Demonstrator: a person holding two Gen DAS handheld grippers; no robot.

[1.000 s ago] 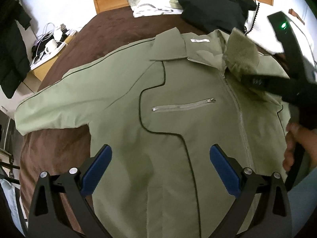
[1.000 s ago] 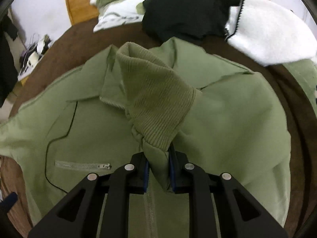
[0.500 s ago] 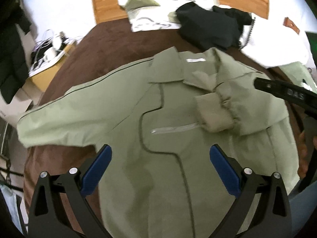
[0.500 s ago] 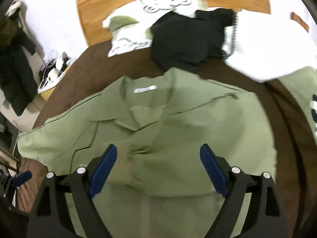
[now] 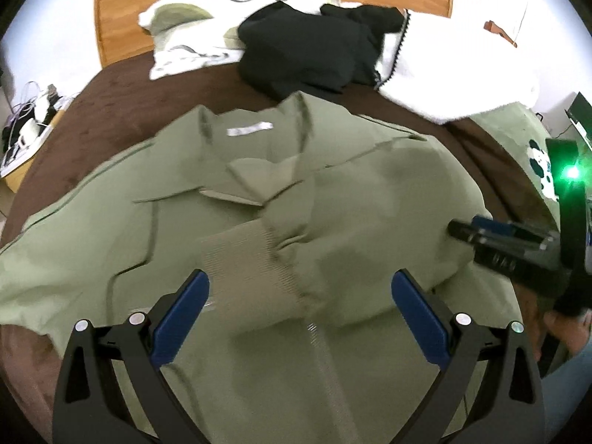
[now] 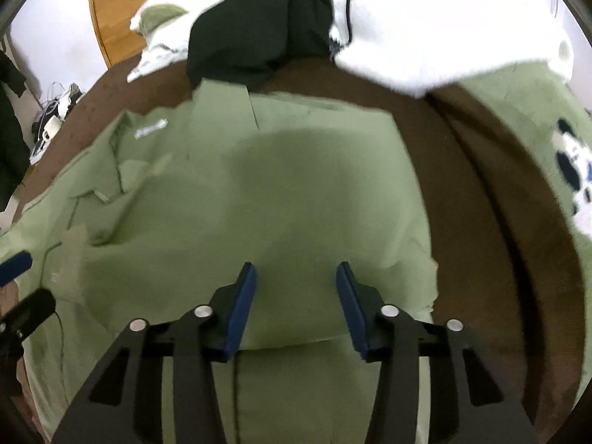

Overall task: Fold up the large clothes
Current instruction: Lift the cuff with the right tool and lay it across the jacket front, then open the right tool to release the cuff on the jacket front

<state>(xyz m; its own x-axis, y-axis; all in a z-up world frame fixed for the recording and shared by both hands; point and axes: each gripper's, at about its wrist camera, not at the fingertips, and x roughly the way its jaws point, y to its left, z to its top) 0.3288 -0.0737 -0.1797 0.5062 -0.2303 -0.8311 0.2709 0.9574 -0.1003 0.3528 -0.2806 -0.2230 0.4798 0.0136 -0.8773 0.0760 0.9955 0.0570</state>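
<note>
An olive green zip jacket (image 5: 229,222) lies front up on a brown bed cover (image 5: 122,100). Its right sleeve is folded across the chest, and the ribbed cuff (image 5: 244,259) rests near the zip. The left sleeve still stretches out to the left. My left gripper (image 5: 299,318) is open and empty above the jacket's lower front. My right gripper (image 6: 294,303) is open and empty over the folded sleeve (image 6: 296,185); it also shows in the left wrist view (image 5: 492,236) at the jacket's right side.
A black garment (image 5: 314,51), a white fleece (image 5: 455,66) and a bear-print pillow (image 5: 229,7) lie at the head of the bed by the wooden headboard (image 5: 118,11). A green panda blanket (image 6: 547,155) lies right. A cluttered bedside stand (image 5: 26,137) is left.
My right gripper let go of the cuff, which now lies on the chest, and drew back to the jacket's right side, its jaws narrowing somewhat. My left gripper shifted right, toward the jacket's middle.
</note>
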